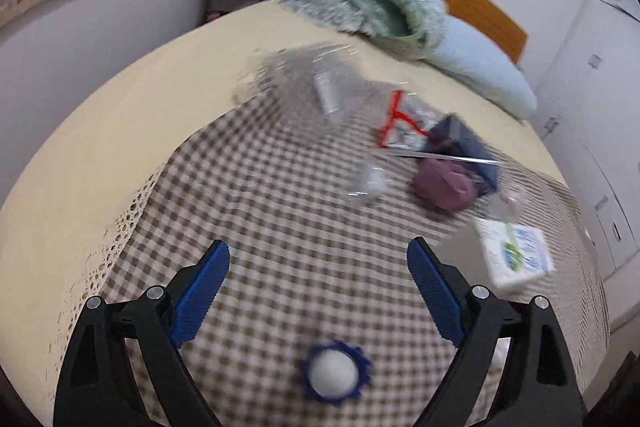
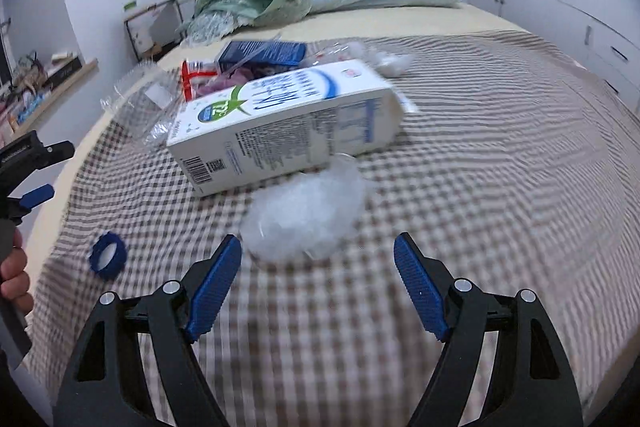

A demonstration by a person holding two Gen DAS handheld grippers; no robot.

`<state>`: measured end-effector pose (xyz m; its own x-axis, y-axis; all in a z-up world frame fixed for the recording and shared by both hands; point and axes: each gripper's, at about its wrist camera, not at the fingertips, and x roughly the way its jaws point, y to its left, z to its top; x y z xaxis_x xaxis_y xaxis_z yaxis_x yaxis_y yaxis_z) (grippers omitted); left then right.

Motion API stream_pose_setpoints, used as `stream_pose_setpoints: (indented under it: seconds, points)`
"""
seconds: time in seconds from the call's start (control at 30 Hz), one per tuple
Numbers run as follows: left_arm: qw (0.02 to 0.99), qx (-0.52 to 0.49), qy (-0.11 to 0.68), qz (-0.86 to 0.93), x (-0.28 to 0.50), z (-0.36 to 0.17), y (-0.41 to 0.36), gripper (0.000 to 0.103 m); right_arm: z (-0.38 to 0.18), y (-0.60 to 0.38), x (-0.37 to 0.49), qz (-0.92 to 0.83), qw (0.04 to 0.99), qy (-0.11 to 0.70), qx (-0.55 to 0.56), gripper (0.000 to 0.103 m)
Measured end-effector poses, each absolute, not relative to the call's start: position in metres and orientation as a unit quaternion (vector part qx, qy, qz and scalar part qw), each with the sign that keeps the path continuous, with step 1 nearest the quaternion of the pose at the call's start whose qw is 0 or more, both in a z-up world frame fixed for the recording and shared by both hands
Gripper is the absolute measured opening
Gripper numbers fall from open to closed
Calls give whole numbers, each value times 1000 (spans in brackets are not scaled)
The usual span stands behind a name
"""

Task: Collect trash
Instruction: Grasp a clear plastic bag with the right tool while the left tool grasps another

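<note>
The left gripper [image 1: 318, 263] has its jaws spread wide and empty above the checkered cloth [image 1: 260, 211] on the bed, a blue-rimmed cap [image 1: 335, 375] lying just under them. The right gripper [image 2: 318, 255] also stands wide and holds nothing; crumpled clear plastic [image 2: 304, 215] lies just ahead of its jaws, touching the toppled milk carton [image 2: 280, 123]. Further wrappers and a dark blue box [image 2: 262, 53] lie behind.

Both pictures are smeared with blur; the checked cloth [image 1: 280, 211] turns into wavy stripes; the print on the white milk carton [image 2: 288, 119] is too fuzzy to read; the clear plastic lump [image 2: 304, 215] has no sharp edge; the left gripper [image 2: 28, 183] is cut off by the right wrist picture's edge, and so is the hand [image 2: 14, 279] holding it.
</note>
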<state>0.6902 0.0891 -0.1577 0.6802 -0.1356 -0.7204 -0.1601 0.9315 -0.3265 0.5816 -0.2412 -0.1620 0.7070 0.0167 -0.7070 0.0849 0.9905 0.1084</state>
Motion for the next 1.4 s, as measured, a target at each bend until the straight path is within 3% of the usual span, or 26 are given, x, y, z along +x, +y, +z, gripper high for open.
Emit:
stream_pose_setpoints:
  seconds: [0.1, 0.17, 0.23, 0.33, 0.43, 0.73, 0.87, 0.9, 0.97, 1.03, 1.27, 1.4]
  points:
    - [890, -199, 411, 0, 710, -168, 96, 87, -171, -234, 616, -29, 915, 399, 43, 74]
    - [891, -197, 409, -8, 716, -173, 94, 88, -176, -236, 641, -12, 908, 415, 52, 40]
    - [888, -199, 414, -11, 721, -180, 89, 87, -182, -238, 656, 1, 902, 428, 53, 28]
    - [880, -223, 418, -37, 737, -188, 78, 86, -193, -237, 658, 22, 898, 437, 46, 21]
    - [884, -184, 426, -44, 752, -194, 58, 86, -191, -248, 661, 40, 896, 435, 72, 10]
    - [889, -137, 435, -50, 796, -187, 30, 83, -186, -277, 651, 35, 904, 414, 98, 7]
    - [887, -65, 457, -24, 831, -200, 12, 83, -190, -284, 648, 45, 899, 418, 122, 7]
    - [886, -60, 459, -22, 833, -204, 12, 78, -190, -284, 648, 46, 900, 418, 116, 7]
    - [879, -55, 472, -31, 840, -215, 11, 41, -191, -281, 649, 44, 901, 419, 106, 7]
    - [877, -46, 477, -30, 838, -217, 11, 29, -192, -280, 650, 43, 900, 421, 107, 7]
    - [882, -138, 443, -75, 794, -175, 27, 28, -190, -267, 654, 37, 902, 419, 100, 7]
    - [890, -124, 435, -55, 738, -169, 32, 28, -181, -259, 641, 51, 906, 408, 101, 7]
